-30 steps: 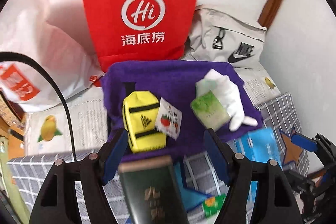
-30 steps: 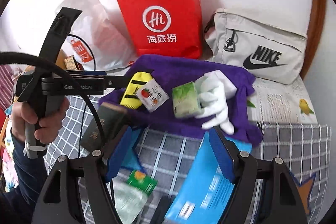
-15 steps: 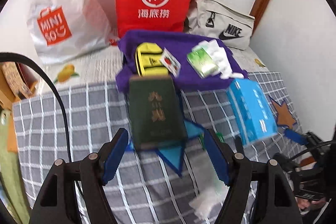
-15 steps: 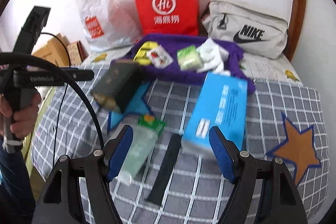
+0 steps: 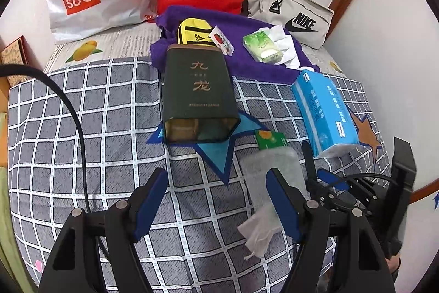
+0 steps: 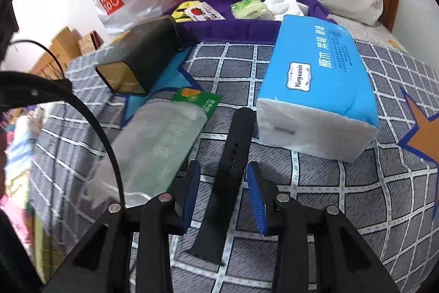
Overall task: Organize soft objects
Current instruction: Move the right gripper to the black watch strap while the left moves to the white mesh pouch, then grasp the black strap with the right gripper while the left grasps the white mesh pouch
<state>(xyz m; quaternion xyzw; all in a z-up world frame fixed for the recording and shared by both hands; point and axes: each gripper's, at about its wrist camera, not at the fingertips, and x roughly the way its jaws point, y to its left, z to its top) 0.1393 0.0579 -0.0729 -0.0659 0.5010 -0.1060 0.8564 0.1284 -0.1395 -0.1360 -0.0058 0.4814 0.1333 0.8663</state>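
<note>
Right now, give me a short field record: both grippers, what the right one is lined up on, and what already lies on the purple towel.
left gripper: open, empty, above the checked bedspread
right gripper: open, straddling the black rubber watch strap, not closed on it
purple towel: yellow pouch, green tissue pack, white glove
off the towel: blue tissue pack, dark green tin

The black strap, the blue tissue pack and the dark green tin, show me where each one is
black strap [image 6: 233,155], right wrist view, on its middle by the holes.
blue tissue pack [image 6: 318,65], right wrist view, on its printed blue top.
dark green tin [image 5: 199,84], left wrist view, on its front face beside the gold characters.
</note>
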